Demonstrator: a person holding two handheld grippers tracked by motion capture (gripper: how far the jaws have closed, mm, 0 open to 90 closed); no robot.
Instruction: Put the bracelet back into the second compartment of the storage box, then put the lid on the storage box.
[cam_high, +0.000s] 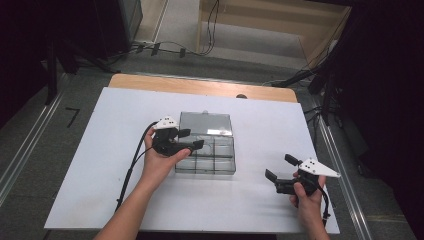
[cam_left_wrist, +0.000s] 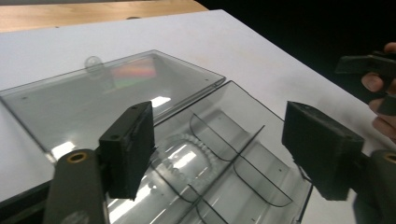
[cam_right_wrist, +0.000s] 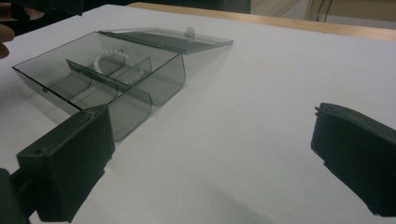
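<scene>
Now hovering over the open box (cam_high: 206, 150)
Left gripper (cam_high: 191, 139) is gaping empty, beads (cam_left_wrist: 196, 148) lying just beyond its fingers; right gripper (cam_high: 281, 167) is idling released.

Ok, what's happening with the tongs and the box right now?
Left tongs open over the clear box, holding nothing. Right tongs open, off to the side. White bead bracelet inside, lid open. Nothing blocking.

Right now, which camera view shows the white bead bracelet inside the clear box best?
The right gripper view: the white bead bracelet shows as a plain ring in a far compartment of the clear box. In the left gripper view it lies partly behind a jaw and glare. In the high view it is too small to tell.
</scene>
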